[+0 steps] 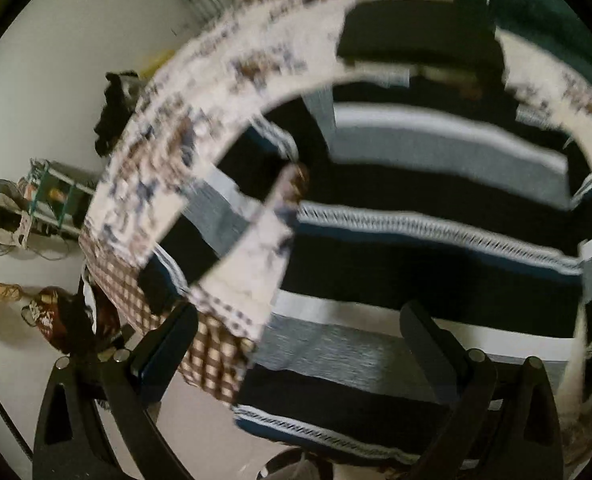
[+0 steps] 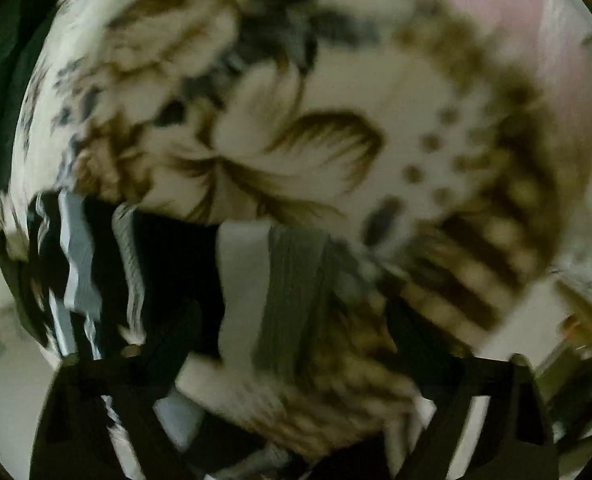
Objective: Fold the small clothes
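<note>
The largest item in view is the striped cloth [image 1: 415, 248], dark with grey and white bands, spread flat under both cameras. I judge it to be the working surface cover, though I cannot confirm what lies beneath it.

The task's thing is the printed garment [image 1: 168, 168], cream with a brown and blue flower print and a checked brown band. In the left view it arcs from the near left, over the far side, to the right edge. In the right view the same garment [image 2: 315, 128] fills the upper frame, close to the lens and blurred.

The left hand-held gripper [image 1: 296, 344] stands open above the striped cloth; the checked band lies against its left finger, not pinched. The right hand-held gripper [image 2: 292, 360] has jaws apart with fabric bunched between them; blur prevents me from telling whether the pads press on it.

Step in hand, by my judgement: laying the garment down for folding. Next move calls for spreading it flat and locating an edge to grasp.
</note>
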Tool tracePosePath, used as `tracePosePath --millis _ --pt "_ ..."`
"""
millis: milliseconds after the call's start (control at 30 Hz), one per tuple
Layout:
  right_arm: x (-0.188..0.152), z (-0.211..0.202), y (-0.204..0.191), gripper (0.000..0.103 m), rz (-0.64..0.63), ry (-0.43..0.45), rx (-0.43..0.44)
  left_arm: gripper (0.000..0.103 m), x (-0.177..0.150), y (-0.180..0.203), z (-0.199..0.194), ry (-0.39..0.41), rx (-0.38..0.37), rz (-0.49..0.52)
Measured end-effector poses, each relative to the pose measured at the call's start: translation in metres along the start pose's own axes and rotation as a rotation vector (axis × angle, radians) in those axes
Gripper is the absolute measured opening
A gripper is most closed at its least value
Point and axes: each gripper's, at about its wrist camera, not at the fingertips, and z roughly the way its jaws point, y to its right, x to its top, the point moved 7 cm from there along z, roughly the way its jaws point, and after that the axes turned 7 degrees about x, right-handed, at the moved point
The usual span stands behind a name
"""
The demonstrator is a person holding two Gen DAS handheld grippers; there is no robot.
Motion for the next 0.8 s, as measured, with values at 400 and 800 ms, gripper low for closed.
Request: tracePosePath --millis 400,800 --pt "0.002 -0.057 -0.029 0.008 -0.172 0.141 0.137 0.103 -0.005 0.083 0.037 0.028 -0.066 0.098" --pt "0.098 -0.073 0.010 0.067 -0.049 0.171 0.095 0.103 -0.009 0.122 0.058 -0.002 -0.139 0.122"
